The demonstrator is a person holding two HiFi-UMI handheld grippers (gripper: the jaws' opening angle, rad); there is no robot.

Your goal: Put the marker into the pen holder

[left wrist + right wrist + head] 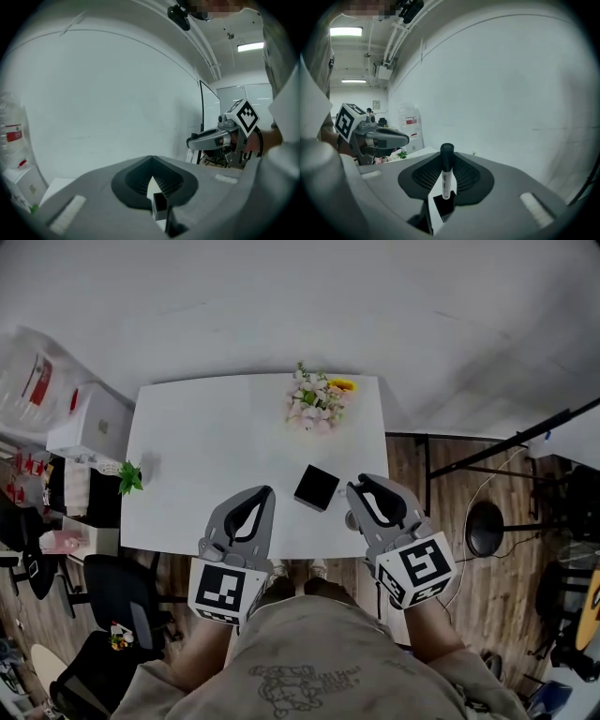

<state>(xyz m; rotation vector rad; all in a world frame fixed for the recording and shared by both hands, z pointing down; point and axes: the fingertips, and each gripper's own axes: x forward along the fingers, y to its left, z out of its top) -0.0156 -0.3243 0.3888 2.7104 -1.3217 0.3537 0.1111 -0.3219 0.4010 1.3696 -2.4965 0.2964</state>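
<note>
left gripper [268,491] hangs over the near edge of the white table [216,427], its jaws pressed together with nothing caught in them. in the left gripper view the tips meet in a point, with only a sliver of gap lower down. a small green plant [129,479] sits far off at its 9 o'clock, by the table's left edge. the black square pen holder [316,487] stands on the table between the two grippers, at 3 o'clock from the left tips and just beside them. it shows through that sliver in the left gripper view. a bunch of pale flowers [317,401] rests at the table's 12 o'clock edge, well apart from the holder. right gripper [352,487] is at the holder's 3 o'clock, clenched on the marker [446,176]. the marker stands upright across the tips, black cap at 12 o'clock, white barrel below. in the right gripper view the barrel's lower end overlaps the holder's dark mouth at 6 o'clock; whether it is inside cannot be told.
</note>
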